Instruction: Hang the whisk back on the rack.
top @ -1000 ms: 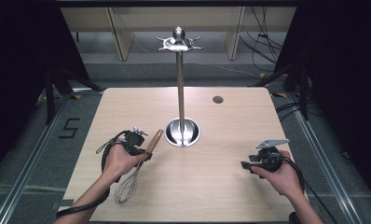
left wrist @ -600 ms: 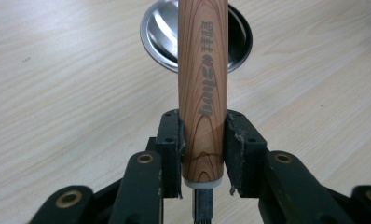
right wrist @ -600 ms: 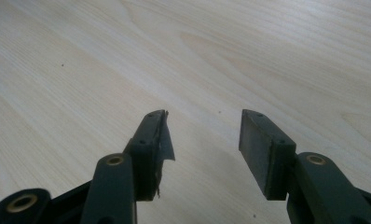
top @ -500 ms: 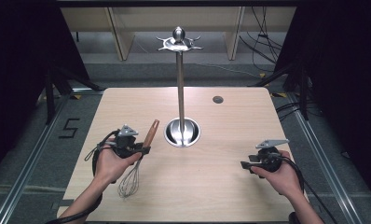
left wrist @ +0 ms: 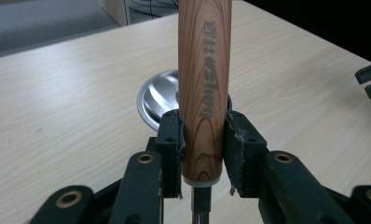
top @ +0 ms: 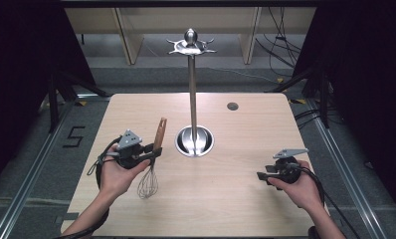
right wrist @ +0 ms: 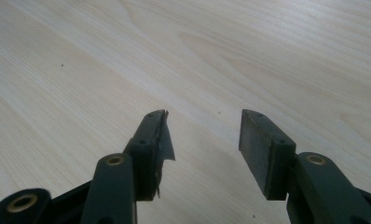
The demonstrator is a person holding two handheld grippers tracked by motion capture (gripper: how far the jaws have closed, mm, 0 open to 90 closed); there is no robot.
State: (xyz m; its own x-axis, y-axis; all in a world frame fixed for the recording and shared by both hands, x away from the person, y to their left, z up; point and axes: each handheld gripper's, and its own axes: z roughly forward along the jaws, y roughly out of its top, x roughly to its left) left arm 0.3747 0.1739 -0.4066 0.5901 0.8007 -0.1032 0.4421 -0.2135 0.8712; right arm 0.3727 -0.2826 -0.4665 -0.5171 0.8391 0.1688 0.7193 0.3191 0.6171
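The left gripper (top: 153, 151) clamps the wooden handle (left wrist: 203, 88) of a whisk (top: 148, 183), its jaws pressed flat against both sides of the handle just above the metal collar. The handle points up and away toward the stand (top: 192, 94); the wire loops hang below the hand, at or just above the table (top: 246, 209), and contact there cannot be told. The right gripper (top: 260, 175) rests well apart at the table's right side, its jaws parted over bare wood with nothing between them.

The stand is a steel pole on a round dished base (left wrist: 158, 100), topped by a ring of hooks (top: 191, 48) around a ball. The work in hand looks like carrying the whisk to that stand for hanging. To do it well, the grip should stay low on the handle so the upper end is free for a hook, the whisk should be kept from swinging, and it should be lifted clear of the base and pole before the hooks are approached from the side.

Dark lettering runs along the handle in the left gripper view; it is a brand mark, too distorted to read with confidence. A painted "5" (top: 73, 136) marks the floor left of the table.
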